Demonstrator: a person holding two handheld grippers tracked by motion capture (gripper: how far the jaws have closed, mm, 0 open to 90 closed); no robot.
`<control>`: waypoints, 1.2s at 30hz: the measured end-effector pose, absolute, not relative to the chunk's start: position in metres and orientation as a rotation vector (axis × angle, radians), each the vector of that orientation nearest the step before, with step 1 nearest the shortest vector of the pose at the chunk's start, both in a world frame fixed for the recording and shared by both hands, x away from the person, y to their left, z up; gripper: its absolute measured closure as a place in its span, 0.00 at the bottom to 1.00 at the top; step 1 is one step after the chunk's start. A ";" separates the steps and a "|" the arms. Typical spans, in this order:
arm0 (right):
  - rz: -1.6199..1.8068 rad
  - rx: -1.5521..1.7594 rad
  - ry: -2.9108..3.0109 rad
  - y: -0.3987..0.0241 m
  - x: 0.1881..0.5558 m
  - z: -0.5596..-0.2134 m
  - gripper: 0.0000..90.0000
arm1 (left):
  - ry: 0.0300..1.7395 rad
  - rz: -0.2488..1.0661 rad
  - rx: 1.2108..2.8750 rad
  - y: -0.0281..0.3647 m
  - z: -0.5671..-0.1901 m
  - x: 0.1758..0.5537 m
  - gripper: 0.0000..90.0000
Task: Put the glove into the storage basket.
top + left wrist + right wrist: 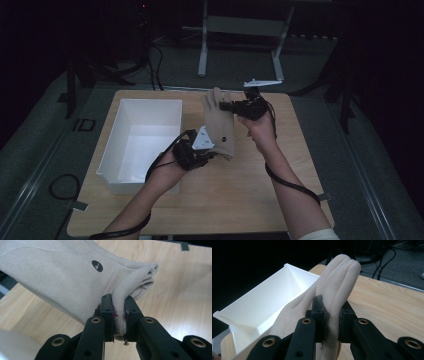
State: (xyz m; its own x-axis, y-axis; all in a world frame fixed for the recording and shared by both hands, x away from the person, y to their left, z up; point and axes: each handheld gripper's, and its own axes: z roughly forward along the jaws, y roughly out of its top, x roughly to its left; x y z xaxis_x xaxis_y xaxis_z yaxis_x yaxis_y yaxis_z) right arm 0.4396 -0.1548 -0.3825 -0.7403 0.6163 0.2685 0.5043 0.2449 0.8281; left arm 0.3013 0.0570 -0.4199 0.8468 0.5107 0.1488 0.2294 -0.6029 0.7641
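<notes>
A beige fleece glove with a small black round logo is held stretched above the wooden table, its fingers toward the far side. My left gripper is shut on the glove's cuff, pinching the folded fabric between its black jaws. My right gripper is shut on the glove's finger end, the fabric bulging above the jaws. The glove hangs just to the right of the white box.
The white open-topped box stands on the left part of the table. A desk's white legs and cables lie on the dark floor beyond the far edge. Bare wood spreads to the right and front of the table.
</notes>
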 end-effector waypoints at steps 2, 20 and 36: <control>1.520 1.072 2.392 -0.149 0.441 -0.382 0.88 | 0.543 0.454 2.222 0.060 -0.420 0.301 0.91; 1.538 0.985 2.490 -0.061 0.446 -0.381 0.88 | 0.712 0.512 2.168 0.144 -0.424 0.284 0.91; 1.498 0.927 2.593 0.016 0.447 -0.401 0.88 | 0.865 0.565 2.154 0.198 -0.448 0.270 0.91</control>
State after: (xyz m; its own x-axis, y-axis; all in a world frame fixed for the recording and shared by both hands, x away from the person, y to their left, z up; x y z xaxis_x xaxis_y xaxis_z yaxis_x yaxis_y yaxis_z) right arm 0.4466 0.0162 -0.4006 -0.8252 0.4924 0.2768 0.4858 0.3686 0.7925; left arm 0.2700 0.1979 -0.4483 0.6765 0.7263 0.1218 0.4030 -0.5036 0.7642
